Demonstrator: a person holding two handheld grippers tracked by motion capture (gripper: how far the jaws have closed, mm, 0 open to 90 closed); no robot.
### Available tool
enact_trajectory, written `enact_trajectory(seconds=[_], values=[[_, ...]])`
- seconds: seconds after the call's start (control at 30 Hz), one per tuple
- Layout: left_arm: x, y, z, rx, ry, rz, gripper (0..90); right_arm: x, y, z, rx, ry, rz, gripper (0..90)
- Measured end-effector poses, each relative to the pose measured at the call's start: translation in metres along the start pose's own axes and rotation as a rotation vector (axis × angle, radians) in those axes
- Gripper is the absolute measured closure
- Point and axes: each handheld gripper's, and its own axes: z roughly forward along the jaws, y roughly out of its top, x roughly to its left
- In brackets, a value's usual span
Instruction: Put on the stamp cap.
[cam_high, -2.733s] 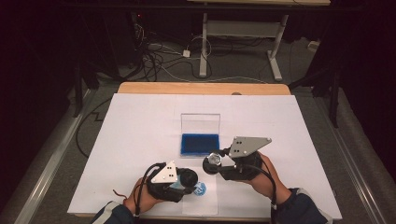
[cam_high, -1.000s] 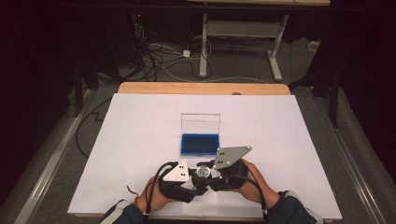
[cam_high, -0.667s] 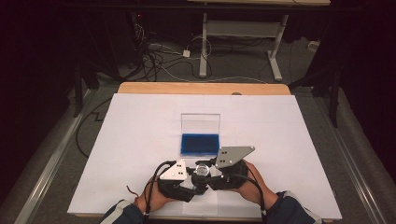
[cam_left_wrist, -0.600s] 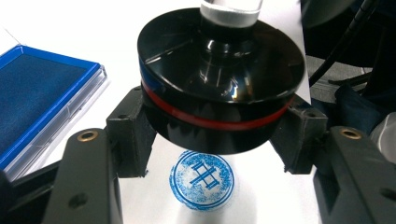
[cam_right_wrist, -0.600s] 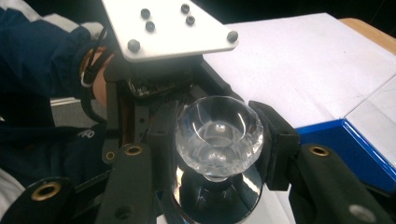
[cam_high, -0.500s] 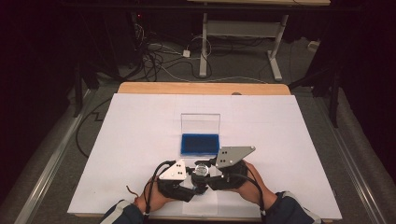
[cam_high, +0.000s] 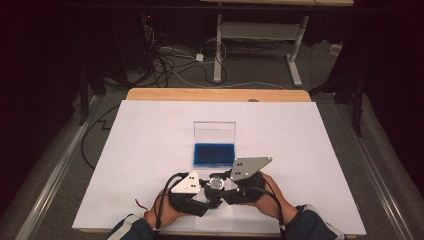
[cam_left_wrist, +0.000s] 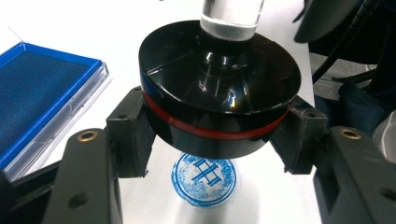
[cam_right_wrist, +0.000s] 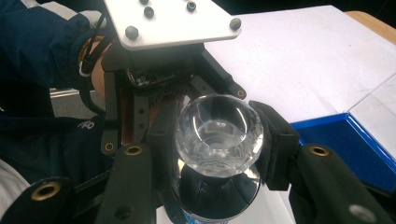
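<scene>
Both tongs now meet at the lower centre of the white surface (cam_high: 150, 150), after being apart 2.7 seconds ago. The left tongs (cam_left_wrist: 210, 140) clench the stamp (cam_left_wrist: 219, 88) by its black base, lifted above a blue round print (cam_left_wrist: 204, 176). The right tongs (cam_right_wrist: 217, 140) clench its clear knob (cam_right_wrist: 218, 135). The blue ink pad (cam_high: 214, 154) sits just beyond; its lid stands upright. The stamp's underside is hidden.

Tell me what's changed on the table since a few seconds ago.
The right gripper carried the stamp from beside the ink pad toward the person, meeting the left gripper. Both now clamp it, lifted above a blue print. The ink pad and its raised lid stayed put.
</scene>
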Motion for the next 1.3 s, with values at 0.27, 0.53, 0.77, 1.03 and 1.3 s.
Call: enact_trajectory(seconds=[0.27,0.53,0.77,1.03,1.3], values=[[-0.0010,-0.0003,0.0010,0.014,0.006,0.005,36.5,0.0011,-0.0003,0.0018,0.018,-0.002,-0.003,57.0],[-0.0030,-0.0002,0.0047,0.053,0.018,0.007,36.6,0.0025,-0.0021,0.0060,0.047,0.006,-0.011,57.0],[-0.0034,-0.0001,0.0046,0.066,0.026,0.009,36.7,0.0012,-0.0032,0.0062,0.052,0.008,-0.008,57.1],[-0.0036,-0.0004,0.0047,0.075,0.031,0.013,36.7,0.0009,-0.0044,0.0076,0.056,0.014,0.000,57.1],[-0.0036,0.0001,0.0035,0.070,0.029,0.019,36.7,0.0012,-0.0045,0.0074,0.052,0.017,0.004,57.2]])
